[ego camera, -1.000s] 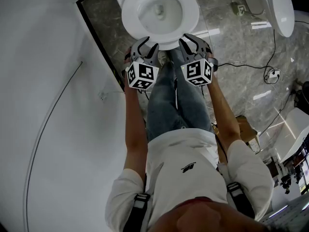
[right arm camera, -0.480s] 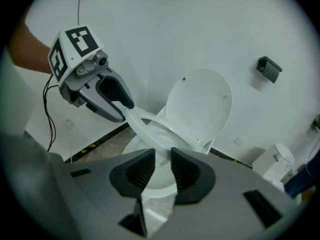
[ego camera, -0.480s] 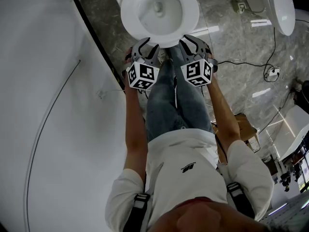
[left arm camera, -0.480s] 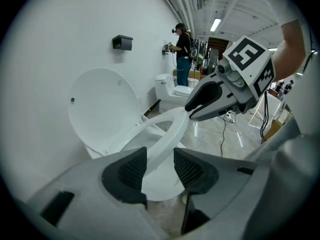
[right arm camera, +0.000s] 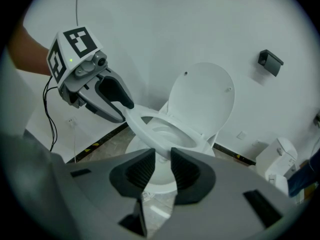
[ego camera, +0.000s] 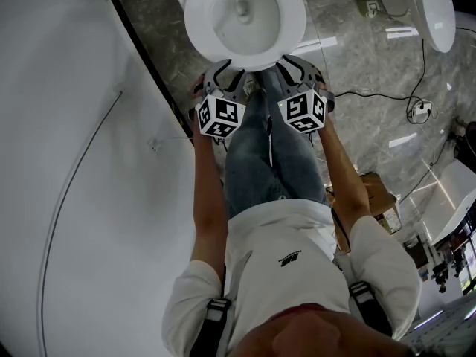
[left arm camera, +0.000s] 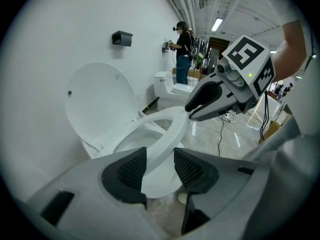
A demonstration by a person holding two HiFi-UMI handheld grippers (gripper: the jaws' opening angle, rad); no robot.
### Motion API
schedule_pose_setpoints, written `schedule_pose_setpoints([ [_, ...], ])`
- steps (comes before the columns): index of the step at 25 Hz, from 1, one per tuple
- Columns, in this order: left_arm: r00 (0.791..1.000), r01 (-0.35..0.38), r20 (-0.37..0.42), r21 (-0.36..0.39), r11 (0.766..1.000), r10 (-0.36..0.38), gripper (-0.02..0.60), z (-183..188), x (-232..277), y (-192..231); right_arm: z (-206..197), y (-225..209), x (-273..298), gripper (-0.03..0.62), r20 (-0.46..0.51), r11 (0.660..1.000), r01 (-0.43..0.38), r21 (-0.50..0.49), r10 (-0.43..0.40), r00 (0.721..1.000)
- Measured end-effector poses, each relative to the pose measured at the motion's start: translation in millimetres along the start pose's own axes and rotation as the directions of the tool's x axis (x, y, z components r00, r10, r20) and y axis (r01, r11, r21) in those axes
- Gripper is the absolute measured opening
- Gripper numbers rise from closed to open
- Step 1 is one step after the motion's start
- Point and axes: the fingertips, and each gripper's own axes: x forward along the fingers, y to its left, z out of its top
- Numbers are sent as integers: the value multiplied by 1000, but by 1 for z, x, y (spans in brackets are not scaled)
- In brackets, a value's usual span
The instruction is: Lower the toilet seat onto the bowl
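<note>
**Head view:** both forearms reach down past the knees, side by side, marker cubes uppermost. The left tongs (ego camera: 223, 73) and right tongs (ego camera: 299, 65) sit at the front rim of the toilet seat (ego camera: 249, 59), which lies just ahead of them.

**Left gripper view:** these tongs are opening and stand wide. The seat's front rim is between the pads, but they do not press it. The seat hangs tilted, with its front above the bowl (left arm camera: 159, 183). The lid (left arm camera: 100, 99) stands upright beyond.

**Right gripper view:** these tongs stand narrowly apart and clamp nothing I can see. The rim is just ahead of their tips.

The seat looks stiff, light and smooth, and is hinged at the far end. The front rim probably gives the surest hold. If dropped, it would likely bang.
</note>
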Motion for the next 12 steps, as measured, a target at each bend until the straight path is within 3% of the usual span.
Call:
schedule_pose_setpoints([
  [12, 999, 32, -15, -54, 998, -33, 173, -16, 9, -13, -19, 11, 6, 103, -25, 998, -31, 50, 32, 999],
])
